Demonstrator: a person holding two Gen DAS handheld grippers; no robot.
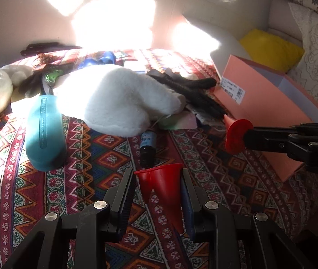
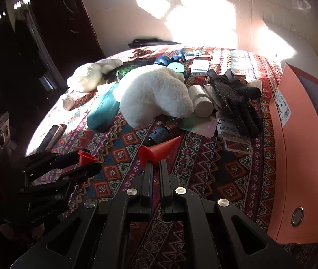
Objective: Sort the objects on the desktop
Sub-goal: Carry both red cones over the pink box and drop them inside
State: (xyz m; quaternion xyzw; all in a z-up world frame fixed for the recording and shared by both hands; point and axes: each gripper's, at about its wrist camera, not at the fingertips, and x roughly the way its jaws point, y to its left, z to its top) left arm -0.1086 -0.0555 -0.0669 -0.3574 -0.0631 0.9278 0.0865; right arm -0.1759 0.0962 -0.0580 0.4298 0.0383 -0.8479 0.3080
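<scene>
— Two small red plastic funnels are up off the desk, one in each set of fingers. The left gripper (image 1: 159,192) has its funnel (image 1: 163,186) between fairly narrow fingers, mouth forward, but only one pad looks properly against it; the other seems to stand a little clear.

— So it could drop?

— That's my worry. A cone is slippery and tapers, so a tilt or a jolt could squeeze it out. The right gripper (image 2: 155,164) is pinched almost fully closed on the rim of the second red funnel (image 2: 156,150), spout pointing away. A thin rim hold like that may let it swing.

— Where can they go?

— From the left: the desk's near-left edge (image 2: 37,139) drops off beside a dark flat phone-like thing, so little margin there. Then the teal rubbery pouch (image 1: 44,132), the big white plush toy (image 1: 118,98), and a small dark dropper bottle (image 1: 146,148) just ahead of the left funnel. The patterned red cloth (image 1: 105,152) in front is open. Further right lie the black studded gloves (image 2: 235,103), then the open salmon cardboard box (image 1: 271,103) at the desk's right side. Its near wall stands upright; a low carry could clip it.
</scene>
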